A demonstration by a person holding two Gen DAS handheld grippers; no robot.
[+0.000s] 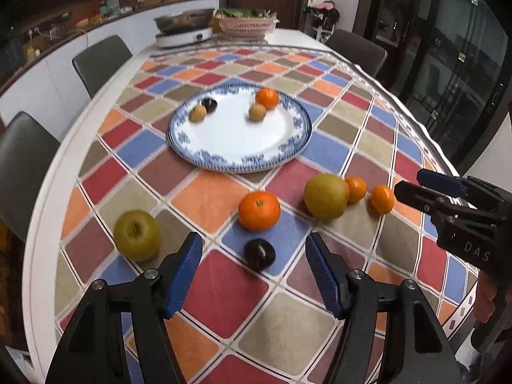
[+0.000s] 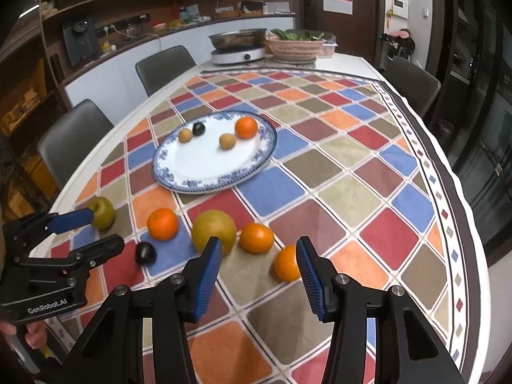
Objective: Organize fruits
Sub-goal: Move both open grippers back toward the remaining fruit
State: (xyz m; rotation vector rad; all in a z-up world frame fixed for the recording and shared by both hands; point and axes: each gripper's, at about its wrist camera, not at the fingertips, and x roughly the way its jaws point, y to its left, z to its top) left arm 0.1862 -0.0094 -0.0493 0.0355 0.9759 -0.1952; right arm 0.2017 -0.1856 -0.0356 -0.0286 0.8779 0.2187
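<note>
A blue-rimmed white plate (image 1: pixel 236 166) (image 2: pixel 192 188) holds an orange, two small tan fruits and a dark plum. On the checked cloth lie a green apple (image 1: pixel 137 240) (image 2: pixel 101 212), an orange (image 1: pixel 259 210) (image 2: pixel 162 224), a dark plum (image 1: pixel 259 253) (image 2: pixel 145 253), a big yellow-green pear (image 1: pixel 326 196) (image 2: pixel 213 230) and two small oranges (image 1: pixel 356 189) (image 1: pixel 382 199). My left gripper (image 1: pixel 253 240) (image 2: pixel 102 228) is open, just above the plum. My right gripper (image 2: pixel 259 246) (image 1: pixel 408 181) is open and empty beside the nearest small orange (image 2: pixel 286 264).
At the table's far end stand an induction cooker with a pan (image 2: pixel 238 52) and a pink basket of greens (image 2: pixel 296 48). Grey chairs (image 1: pixel 102 57) (image 2: pixel 412 80) line both sides. The table edge curves close on the right (image 2: pixel 464 224).
</note>
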